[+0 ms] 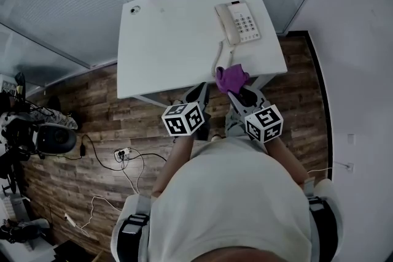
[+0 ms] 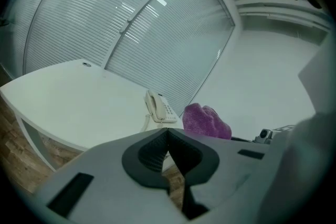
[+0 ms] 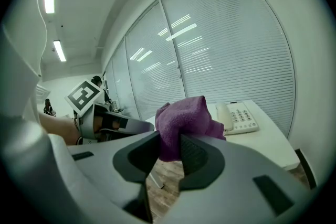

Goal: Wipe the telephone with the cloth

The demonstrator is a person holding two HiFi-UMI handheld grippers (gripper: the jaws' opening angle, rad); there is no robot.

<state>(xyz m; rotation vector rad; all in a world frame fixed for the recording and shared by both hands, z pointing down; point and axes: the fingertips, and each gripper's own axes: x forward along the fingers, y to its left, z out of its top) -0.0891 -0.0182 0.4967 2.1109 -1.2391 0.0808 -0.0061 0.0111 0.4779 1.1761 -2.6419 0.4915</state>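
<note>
The cream telephone (image 1: 238, 22) lies flat near the far right corner of the white table (image 1: 172, 40), its handset on the cradle. The purple cloth (image 1: 231, 78), bunched, is pinched in the right gripper (image 3: 169, 148) by the table's near edge.

Purple cloth (image 1: 231, 78): fuzzy, matt fabric. Cream telephone (image 1: 238, 22): smooth plastic, slight sheen. White surface (image 1: 172, 40): smooth, matt. Wood-plank floor (image 1: 98, 113): grainy, dull. On right gripper (image 3: 169, 144): matt grey plastic w/ dark ribbed pads (image 3: 191, 155).
</note>
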